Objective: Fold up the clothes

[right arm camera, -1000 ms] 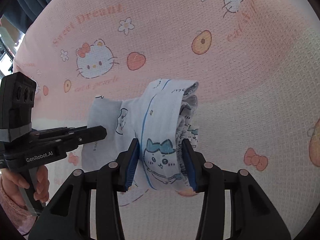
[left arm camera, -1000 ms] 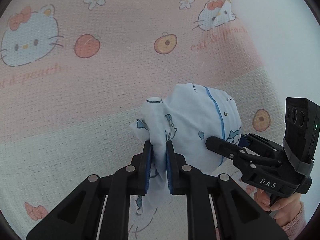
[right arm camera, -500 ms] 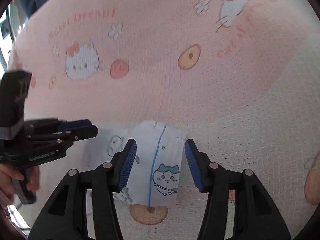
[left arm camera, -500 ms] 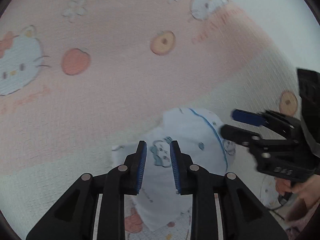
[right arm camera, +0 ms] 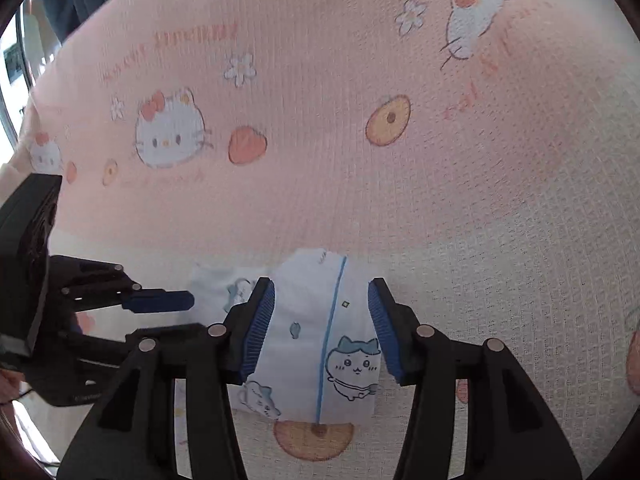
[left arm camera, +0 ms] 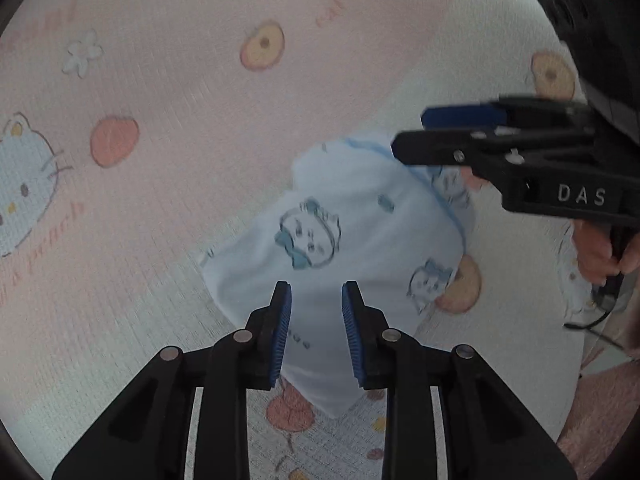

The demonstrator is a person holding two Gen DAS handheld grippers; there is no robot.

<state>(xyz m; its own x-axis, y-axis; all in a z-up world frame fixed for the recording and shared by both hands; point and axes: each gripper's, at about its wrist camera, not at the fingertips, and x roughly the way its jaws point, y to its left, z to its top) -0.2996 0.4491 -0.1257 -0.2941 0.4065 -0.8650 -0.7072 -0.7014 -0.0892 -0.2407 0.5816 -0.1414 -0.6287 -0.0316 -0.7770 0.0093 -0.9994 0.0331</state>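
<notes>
Looking down, I see the folded pale-blue cartoon-print garment (right arm camera: 320,336) lying flat on the pink-and-cream cat-and-peach blanket (right arm camera: 360,184), nothing covering it. My left gripper (left arm camera: 316,328) hangs above its near corner, pads parted and gripping nothing. My right gripper (right arm camera: 322,326) straddles the fold at six o'clock, jaws closing, not pressing cloth. A hand (left arm camera: 600,246) shows at three o'clock.

The folded garment (left arm camera: 360,240) lay partly hidden beneath the left tool (left arm camera: 316,330); the person's hand (left arm camera: 600,248) was cut off at the frame edge.
</notes>
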